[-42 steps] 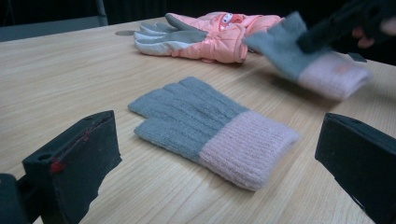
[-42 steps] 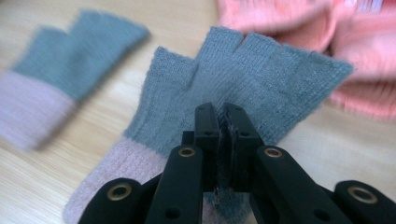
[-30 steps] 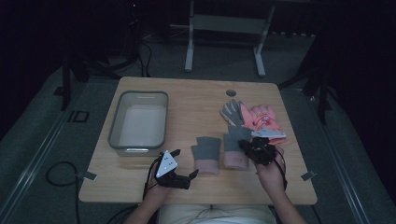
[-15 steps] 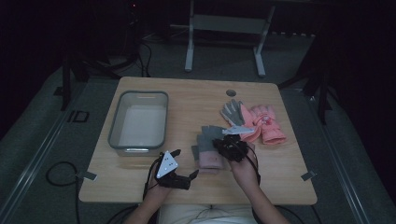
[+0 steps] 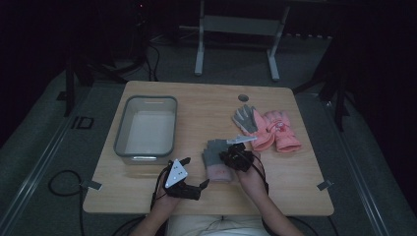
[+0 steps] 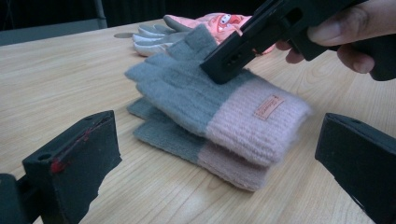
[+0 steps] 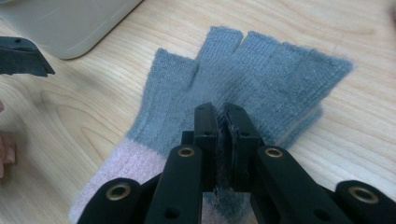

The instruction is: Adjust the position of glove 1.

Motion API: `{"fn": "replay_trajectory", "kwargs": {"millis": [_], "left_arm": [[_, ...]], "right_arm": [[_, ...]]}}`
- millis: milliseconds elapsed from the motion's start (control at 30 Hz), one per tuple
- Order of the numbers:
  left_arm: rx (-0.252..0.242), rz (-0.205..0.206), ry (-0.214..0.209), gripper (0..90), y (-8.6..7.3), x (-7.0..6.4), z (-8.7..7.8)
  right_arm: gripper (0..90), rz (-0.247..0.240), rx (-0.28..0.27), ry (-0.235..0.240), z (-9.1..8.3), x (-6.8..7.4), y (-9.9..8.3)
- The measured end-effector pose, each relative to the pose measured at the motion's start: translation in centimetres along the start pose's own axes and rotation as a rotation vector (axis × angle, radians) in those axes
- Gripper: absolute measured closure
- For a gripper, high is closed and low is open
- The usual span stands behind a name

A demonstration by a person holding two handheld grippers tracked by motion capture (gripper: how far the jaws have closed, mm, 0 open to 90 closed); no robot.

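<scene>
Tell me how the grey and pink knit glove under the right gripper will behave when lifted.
The upper grey-and-pink glove looks like soft, fuzzy knit, so it will probably droop either side of the right gripper, whose jaws are pinched shut on its fabric. It likely weighs little. It lies on its twin, and the fuzzy surfaces may cling and drag that along.

A second ago the right hand-held gripper was at the right of the desk, beside the pink gloves, with one grey-and-pink glove pinched in it. It has since travelled left — half a second ago it was already over the middle — and now the carried glove lies on top of its twin near the desk's front edge, the two stacked. The jaws stay closed on the upper glove's grey knit. The spot beside the pink gloves is bare wood now.
</scene>
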State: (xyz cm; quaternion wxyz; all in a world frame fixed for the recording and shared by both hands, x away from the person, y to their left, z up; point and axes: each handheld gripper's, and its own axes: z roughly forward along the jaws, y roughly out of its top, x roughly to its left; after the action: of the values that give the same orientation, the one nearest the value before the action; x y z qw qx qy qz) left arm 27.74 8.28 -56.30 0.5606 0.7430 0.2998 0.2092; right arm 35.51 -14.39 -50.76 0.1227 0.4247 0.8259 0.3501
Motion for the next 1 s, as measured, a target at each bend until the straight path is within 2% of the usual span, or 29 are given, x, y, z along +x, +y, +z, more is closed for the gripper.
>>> {"fn": "replay_trajectory", "kwargs": {"millis": [133,233,400,667,733,833,900,1000], "left_arm": [[0.003,0.000,-0.001,0.0,0.0,0.0,0.0],[0.004,0.002,-0.001,0.0,0.0,0.0,0.0],[0.011,0.007,-0.003,0.0,0.0,0.0,0.0],[0.034,0.029,0.007,0.0,0.1,-0.2,0.2],[0.029,0.032,0.036,0.0,0.1,-0.3,0.3],[0.015,0.034,0.011,0.0,0.1,-0.2,0.2],[0.005,0.063,0.013,2.5,0.1,-0.3,0.1],[0.040,0.068,0.006,2.6,0.5,-0.7,0.2]], "right_arm": [[84.5,0.009,0.009,0.019,0.6,-0.3,-0.1],[84.4,0.007,0.019,0.018,1.0,-0.2,-0.2],[83.6,0.028,0.035,0.021,2.0,-0.6,-0.7],[78.2,0.024,0.022,0.019,2.7,-0.6,-1.3],[77.6,0.038,0.014,0.027,2.7,-0.8,-1.6],[75.7,0.040,0.006,0.029,2.7,-0.9,-1.8],[72.0,0.043,0.006,0.031,2.5,-0.9,-1.7],[69.5,0.051,-0.017,0.048,1.4,-1.5,-1.2]]}}
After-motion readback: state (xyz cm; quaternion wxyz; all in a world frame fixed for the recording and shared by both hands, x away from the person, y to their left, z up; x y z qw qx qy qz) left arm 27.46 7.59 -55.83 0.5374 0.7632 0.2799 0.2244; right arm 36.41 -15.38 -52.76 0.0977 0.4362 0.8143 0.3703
